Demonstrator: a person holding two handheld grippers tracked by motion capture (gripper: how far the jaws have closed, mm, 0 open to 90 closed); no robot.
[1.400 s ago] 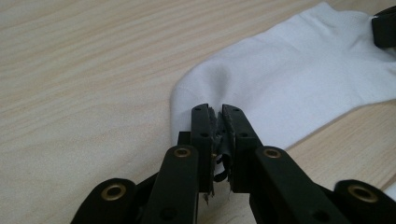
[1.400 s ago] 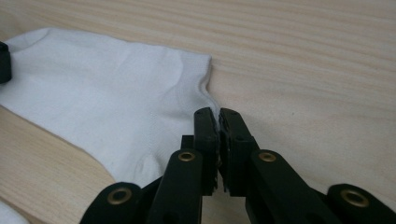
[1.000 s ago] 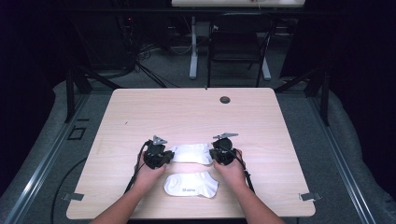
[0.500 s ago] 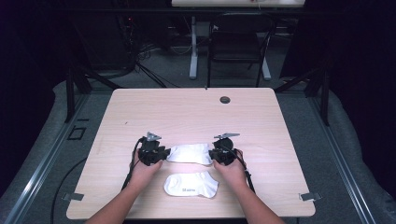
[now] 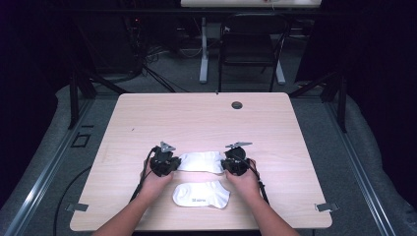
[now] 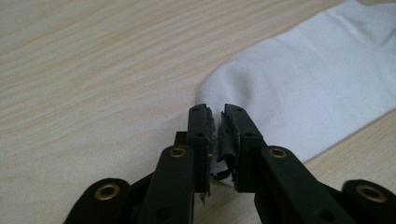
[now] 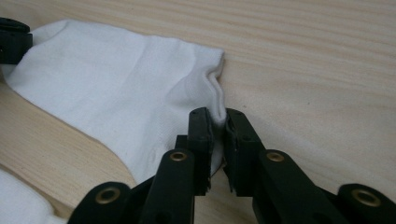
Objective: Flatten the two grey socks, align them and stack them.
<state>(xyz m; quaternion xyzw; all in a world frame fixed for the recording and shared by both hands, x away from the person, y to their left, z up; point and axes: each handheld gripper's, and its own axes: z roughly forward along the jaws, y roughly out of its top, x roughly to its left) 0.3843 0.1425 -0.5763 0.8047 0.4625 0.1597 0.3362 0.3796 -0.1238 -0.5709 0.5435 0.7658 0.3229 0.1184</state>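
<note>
Two white socks lie on the wooden table [image 5: 206, 123]. The far sock [image 5: 199, 161] stretches flat between my two grippers. My left gripper [image 5: 164, 162] is at the sock's left end; in the left gripper view its jaws [image 6: 219, 121] are shut on the edge of the sock [image 6: 303, 93]. At the right end, my right gripper [image 5: 235, 161] is shut on the bunched cuff edge [image 7: 218, 114] of the same sock [image 7: 116, 84]. The near sock [image 5: 201, 194] lies flat just in front, between the person's hands.
A dark round grommet [image 5: 237, 104] sits near the table's far edge. A chair [image 5: 248, 49] and cables stand on the floor beyond. Metal brackets [image 5: 327, 206] mark the front corners. The left gripper's jaw [image 7: 11, 39] shows at the right gripper view's upper left.
Almost nothing: the left hand shifted a little left and back. Both grippers stay at the ends of the far sock.
</note>
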